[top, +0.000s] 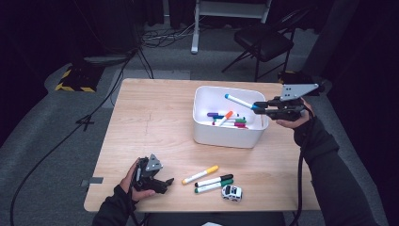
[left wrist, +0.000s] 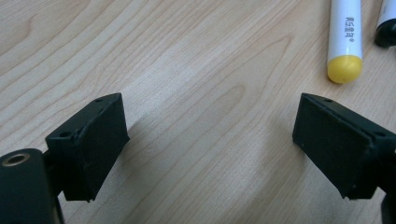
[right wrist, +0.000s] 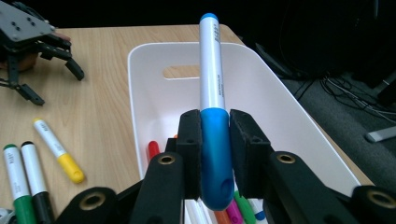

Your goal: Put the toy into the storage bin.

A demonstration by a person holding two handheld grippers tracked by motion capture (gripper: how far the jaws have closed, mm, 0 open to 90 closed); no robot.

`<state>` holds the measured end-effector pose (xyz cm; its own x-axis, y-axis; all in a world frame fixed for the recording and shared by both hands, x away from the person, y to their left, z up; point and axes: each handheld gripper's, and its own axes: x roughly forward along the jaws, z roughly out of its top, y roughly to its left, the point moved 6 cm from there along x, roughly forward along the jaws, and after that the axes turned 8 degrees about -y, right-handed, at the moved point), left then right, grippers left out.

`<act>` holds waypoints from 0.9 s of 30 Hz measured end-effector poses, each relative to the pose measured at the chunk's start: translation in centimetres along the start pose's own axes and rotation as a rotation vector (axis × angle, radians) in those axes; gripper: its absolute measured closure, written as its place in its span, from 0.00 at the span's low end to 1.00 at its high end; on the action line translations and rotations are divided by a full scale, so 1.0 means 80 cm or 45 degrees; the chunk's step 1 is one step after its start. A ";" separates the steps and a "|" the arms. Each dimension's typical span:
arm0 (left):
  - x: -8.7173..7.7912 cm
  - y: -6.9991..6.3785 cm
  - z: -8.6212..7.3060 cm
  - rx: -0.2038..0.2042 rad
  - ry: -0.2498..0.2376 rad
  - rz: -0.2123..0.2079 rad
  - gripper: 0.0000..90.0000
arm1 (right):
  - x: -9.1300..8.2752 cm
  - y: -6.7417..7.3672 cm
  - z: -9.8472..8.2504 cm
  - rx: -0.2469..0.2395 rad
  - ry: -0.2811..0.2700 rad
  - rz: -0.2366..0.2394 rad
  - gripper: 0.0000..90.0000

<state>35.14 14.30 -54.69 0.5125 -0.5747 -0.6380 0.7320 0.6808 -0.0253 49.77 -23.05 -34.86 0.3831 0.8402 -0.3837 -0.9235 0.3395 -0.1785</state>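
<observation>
Right hand-held gripper [right wrist: 215, 140]: clenched on the cap end of a blue marker [right wrist: 212, 88], pads pressing it from both sides; in the high view it hangs above the right rim of the bin.
Blue marker: held over the white bin [top: 202, 129], its free end reaching out above the bin's inside, clear of the markers below.
White bin: stands on the surface [top: 155, 122] near its far right corner, with several coloured markers lying in its bottom.
Left hand-held gripper [left wrist: 210, 140]: released, jaws wide apart with bare wood between them, low over the near left part of the surface.
Yellow marker [top: 201, 174]: lies on the surface just ahead of the left jaws, near the near edge.
Black marker [top: 214, 181] and green marker [top: 214, 186]: side by side just beyond the yellow one.
Toy car [top: 232, 192]: beside the green marker, by the near edge.
</observation>
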 end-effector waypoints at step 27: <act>0.001 0.001 0.001 0.011 0.003 0.002 0.11 | 0.055 -0.016 -0.062 0.040 0.460 0.065 0.83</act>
<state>35.26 14.26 -54.68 0.5125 -0.5728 -0.6397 0.7353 0.6775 -0.0175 52.72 -21.87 -40.80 0.3138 0.6550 -0.6874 -0.9395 0.3189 -0.1251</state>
